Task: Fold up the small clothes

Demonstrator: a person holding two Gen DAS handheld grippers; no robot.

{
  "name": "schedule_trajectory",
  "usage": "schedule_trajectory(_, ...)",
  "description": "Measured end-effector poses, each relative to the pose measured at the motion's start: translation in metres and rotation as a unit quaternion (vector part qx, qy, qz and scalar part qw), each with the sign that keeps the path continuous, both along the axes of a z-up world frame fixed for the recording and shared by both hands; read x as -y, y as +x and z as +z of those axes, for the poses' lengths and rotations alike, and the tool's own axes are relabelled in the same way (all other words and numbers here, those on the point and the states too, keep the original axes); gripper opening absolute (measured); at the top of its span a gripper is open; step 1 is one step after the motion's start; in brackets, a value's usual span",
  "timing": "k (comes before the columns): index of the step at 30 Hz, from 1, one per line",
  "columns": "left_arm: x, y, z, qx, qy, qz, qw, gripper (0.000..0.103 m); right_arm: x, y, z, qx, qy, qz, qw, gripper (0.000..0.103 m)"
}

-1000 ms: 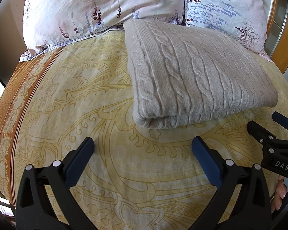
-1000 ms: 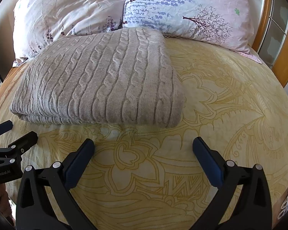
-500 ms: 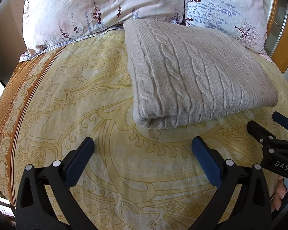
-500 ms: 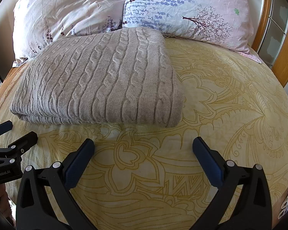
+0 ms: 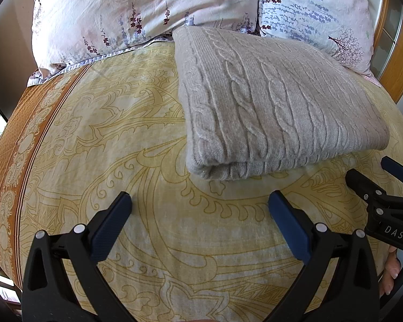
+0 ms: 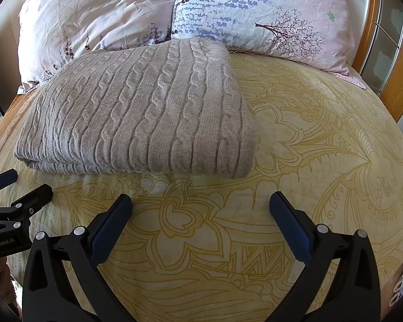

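A grey cable-knit sweater [image 5: 268, 102] lies folded into a neat rectangle on the yellow patterned bedspread [image 5: 121, 134], its far edge against the pillows. It also shows in the right wrist view [image 6: 142, 112]. My left gripper [image 5: 198, 209] is open and empty, hovering just in front of the sweater's near left corner. My right gripper [image 6: 200, 209] is open and empty, in front of the sweater's near right corner. Each gripper shows at the edge of the other's view: the right one [image 5: 373, 179] and the left one [image 6: 21, 187].
Two floral pillows [image 6: 94, 16] [image 6: 268, 13] lie at the head of the bed. A wooden headboard and glass-panelled frame [image 6: 384, 53] stand at the right. The bedspread has an orange border [image 5: 10, 145] along the bed's left edge.
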State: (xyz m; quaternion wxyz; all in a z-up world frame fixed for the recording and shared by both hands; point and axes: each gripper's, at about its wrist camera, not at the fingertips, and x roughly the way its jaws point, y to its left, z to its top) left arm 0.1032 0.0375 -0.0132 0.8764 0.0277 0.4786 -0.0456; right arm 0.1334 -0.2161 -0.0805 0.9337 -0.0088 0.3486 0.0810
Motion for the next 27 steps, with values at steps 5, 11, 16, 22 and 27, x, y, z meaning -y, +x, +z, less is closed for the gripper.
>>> schedule_trajectory(5,0.0000,0.0002,-0.0001,-0.001,0.000,0.000,1.0000,0.101,0.0000,-0.0002,0.0000,0.000,0.000,0.000,1.000,0.102)
schedule_trajectory(11,-0.0001,-0.0008,-0.0009,-0.002,0.000,0.001,1.0000,0.101,0.0003,-0.0002,0.0000,0.000,0.000,0.000,1.000,0.102)
schedule_trajectory(16,-0.0007,-0.0024,-0.0018,-0.005,0.000,0.001,1.0000,0.101,0.0001,-0.0002,0.0001,0.000,0.000,0.000,1.000,0.102)
schedule_trajectory(22,-0.0014,-0.0016,-0.0021,-0.007,0.000,0.000,1.0000,0.101,0.0003,-0.0001,0.0000,0.000,0.000,0.000,1.000,0.102)
schedule_trajectory(27,-0.0016,-0.0019,-0.0018,-0.007,0.000,-0.001,1.0000,0.101,0.0002,-0.0003,0.0000,0.001,0.000,0.000,1.000,0.102)
